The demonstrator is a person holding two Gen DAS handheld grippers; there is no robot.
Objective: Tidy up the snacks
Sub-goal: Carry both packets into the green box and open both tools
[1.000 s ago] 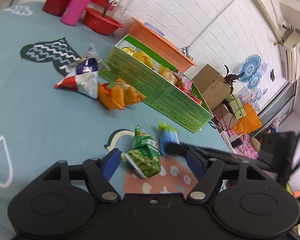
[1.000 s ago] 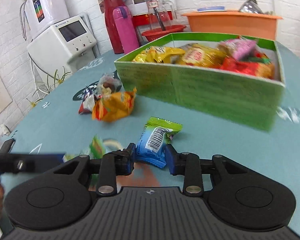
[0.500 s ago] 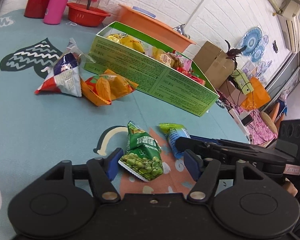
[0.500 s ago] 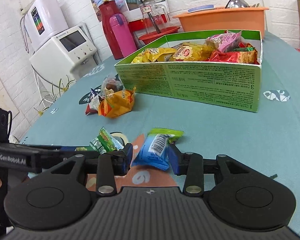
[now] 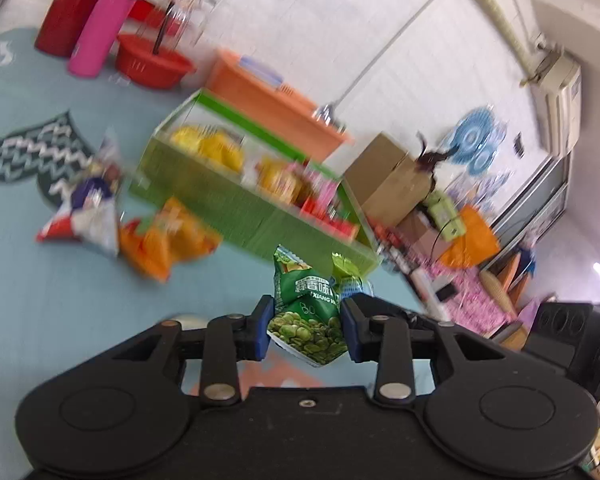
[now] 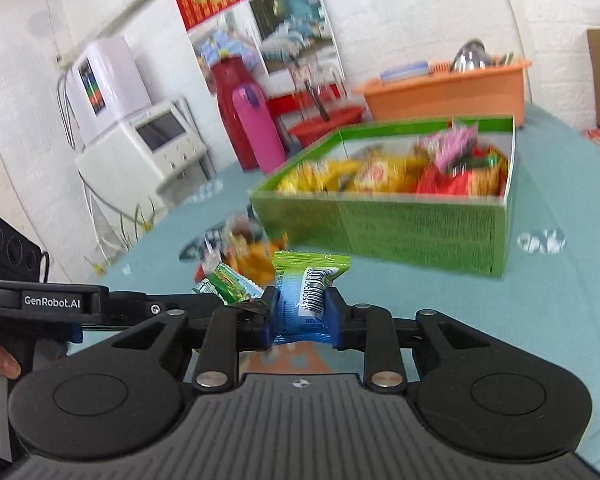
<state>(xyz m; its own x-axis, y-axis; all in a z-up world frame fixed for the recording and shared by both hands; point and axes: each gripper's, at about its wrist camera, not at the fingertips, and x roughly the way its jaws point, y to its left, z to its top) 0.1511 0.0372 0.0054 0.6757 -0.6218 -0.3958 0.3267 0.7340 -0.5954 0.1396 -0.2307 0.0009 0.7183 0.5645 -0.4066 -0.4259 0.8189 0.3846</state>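
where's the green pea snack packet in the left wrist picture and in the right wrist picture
Left wrist: the pea packet sits low at centre, pinched in the left gripper.
Right wrist: only its green end shows, left of centre, beside the blue packet that the right gripper clamps.
Shared landmark: the green box of snacks, behind the packets in both.

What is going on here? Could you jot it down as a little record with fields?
Left gripper: jaws just closed on green pea packet
Right gripper: jaws just closed on blue packet
Green box: open, holds yellow, red and pink snacks
Loose on teal table: orange packet, red-white-blue packet
Behind the box: orange basin, pink bottle
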